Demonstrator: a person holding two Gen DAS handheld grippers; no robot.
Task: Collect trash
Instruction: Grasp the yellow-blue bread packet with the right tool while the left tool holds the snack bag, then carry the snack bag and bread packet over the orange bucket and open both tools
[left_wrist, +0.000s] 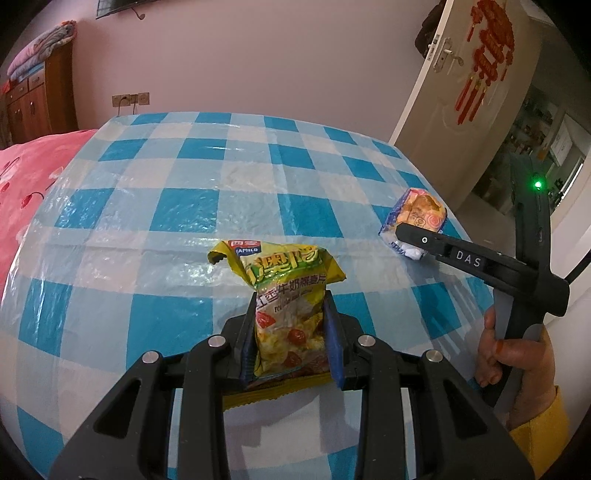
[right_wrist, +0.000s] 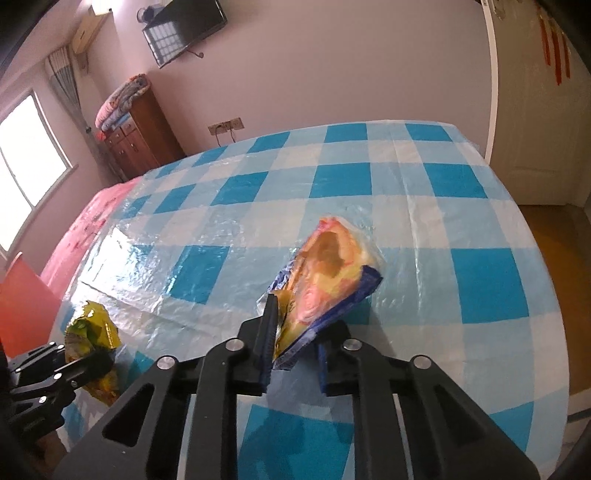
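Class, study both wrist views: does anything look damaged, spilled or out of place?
Nothing spilled. The yellow oatmeal packet, clamped in the left tongs, has a torn, crumpled top. The blue snack wrapper sits tilted in the right tongs. The checked tablecloth is wrinkled.

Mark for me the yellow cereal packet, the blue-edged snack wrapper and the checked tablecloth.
yellow cereal packet (left_wrist: 288, 314), left wrist view, on its printed front between the jaws.
blue-edged snack wrapper (right_wrist: 325, 273), right wrist view, on its orange printed face.
checked tablecloth (left_wrist: 184, 206), left wrist view, on a bare blue square.
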